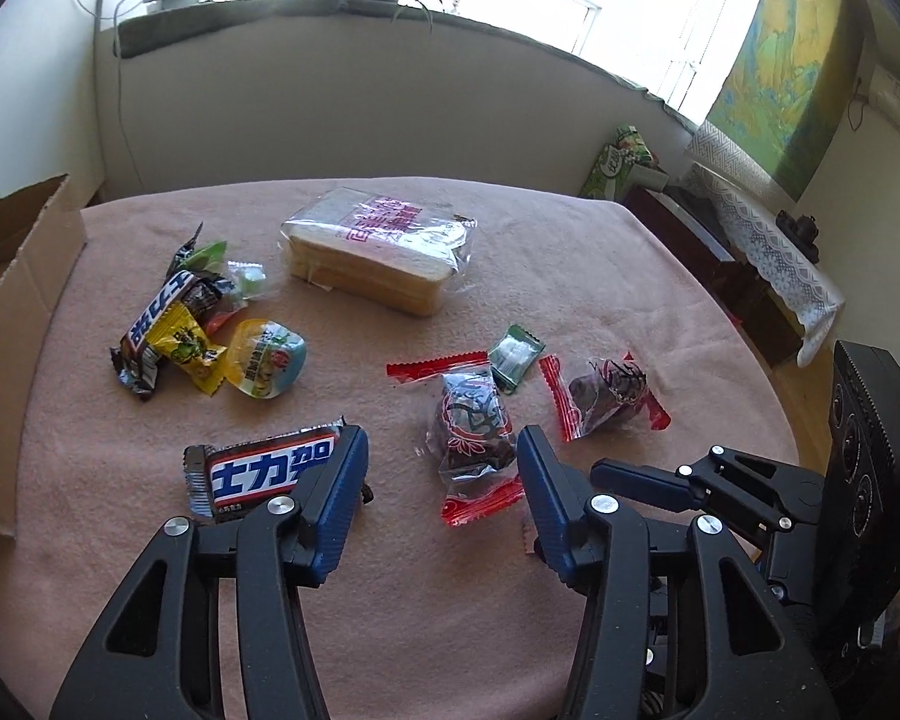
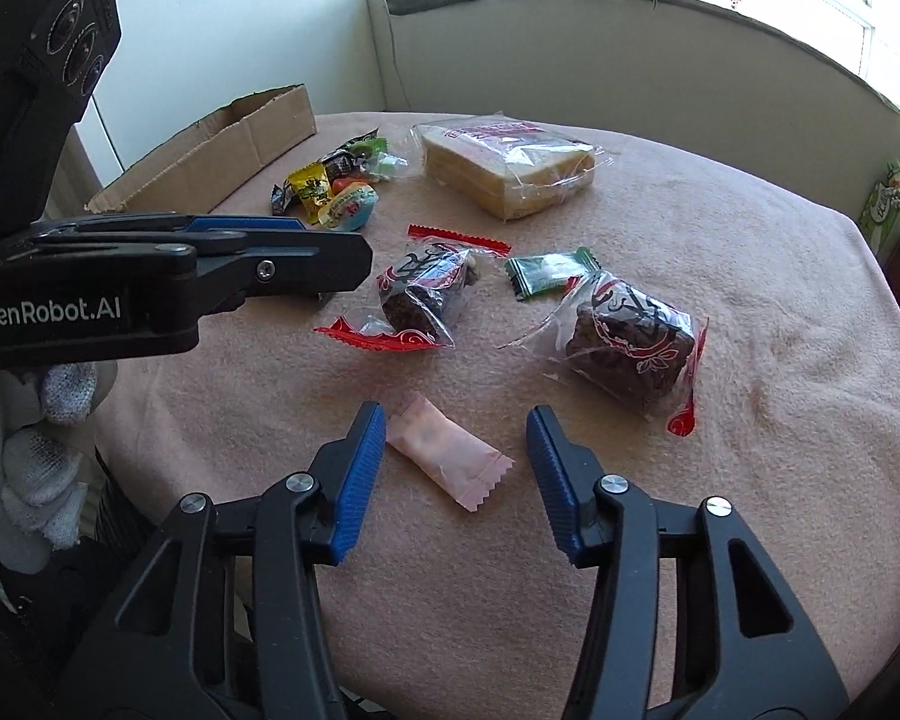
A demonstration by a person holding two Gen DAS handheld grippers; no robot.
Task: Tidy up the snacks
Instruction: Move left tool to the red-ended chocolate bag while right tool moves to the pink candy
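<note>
Snacks lie scattered over a pink-clothed table [image 2: 750, 276]. The right gripper [image 2: 456, 420] hangs part-open over a pink candy [image 2: 447, 456], which lies between its jaws, gripped by neither, long axis slanting from near right to far left. The left gripper [image 1: 438, 438], also part-open and empty, has a chocolate bar [image 1: 264, 471] just left of it. Only the right wrist view shows the candy; the left wrist view shows the bar the other hides.

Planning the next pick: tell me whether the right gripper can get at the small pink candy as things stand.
Probably yes. The pink candy lies alone on the cloth between the right gripper's open jaws, nothing covering it; the nearest brownie packet sits clear.
</note>
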